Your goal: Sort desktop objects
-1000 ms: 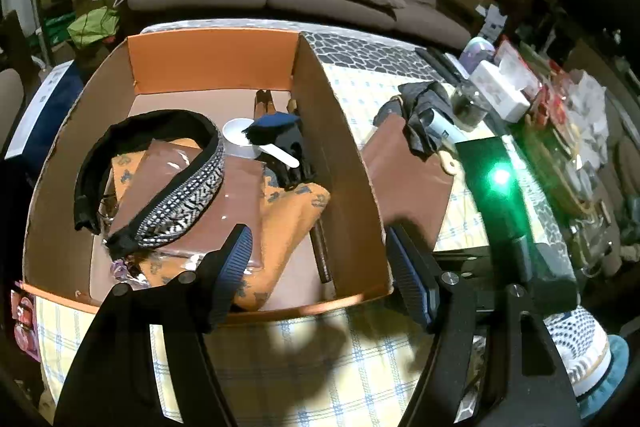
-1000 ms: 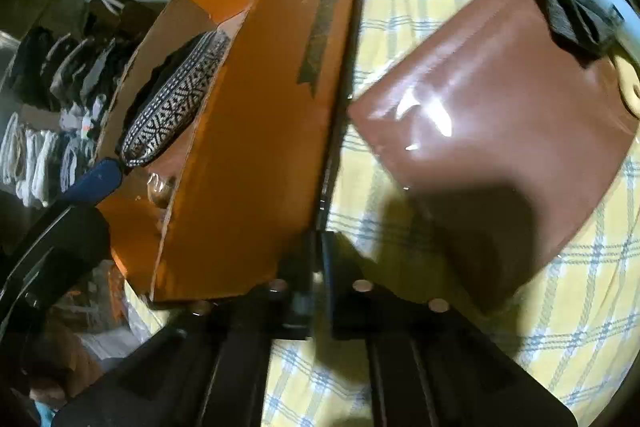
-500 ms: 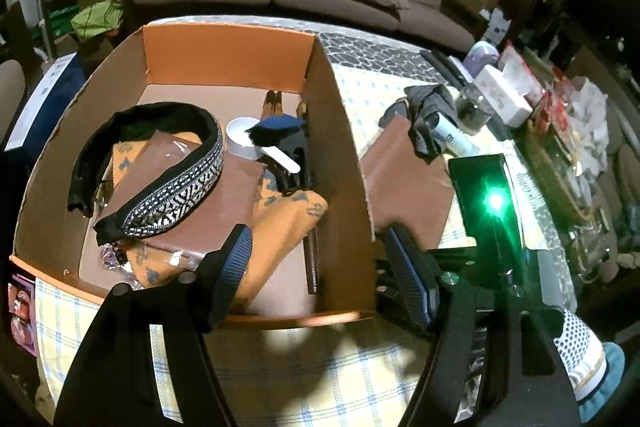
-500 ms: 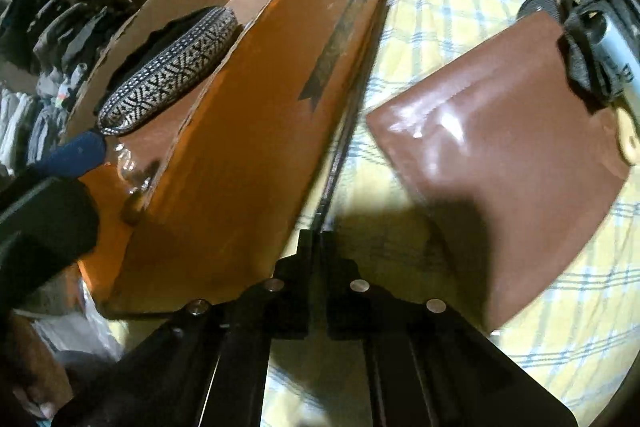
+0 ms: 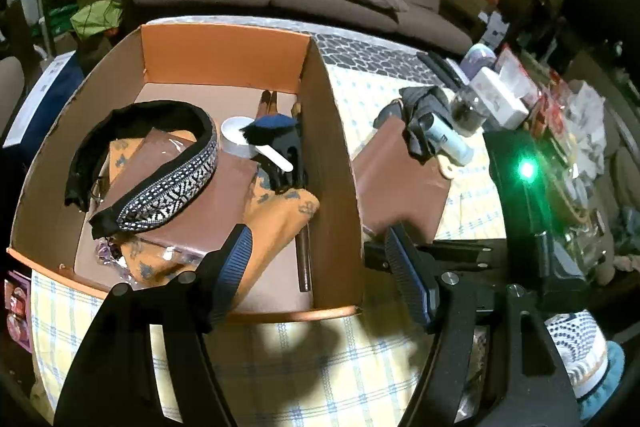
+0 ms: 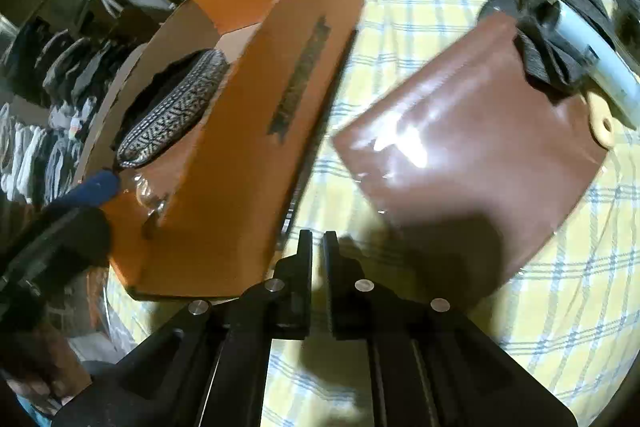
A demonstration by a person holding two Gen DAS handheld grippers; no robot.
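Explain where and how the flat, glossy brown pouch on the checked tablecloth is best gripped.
Probably by the flat, glossy brown pouch's free near corner, coming in low from the camera side. It lies flat, so only an edge offers purchase, and the black strap and white tube weigh down its far end.

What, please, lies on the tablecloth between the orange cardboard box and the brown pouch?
In the right wrist view, only a thin dark rod lying along the orange cardboard box; otherwise bare checked tablecloth up to the brown pouch.
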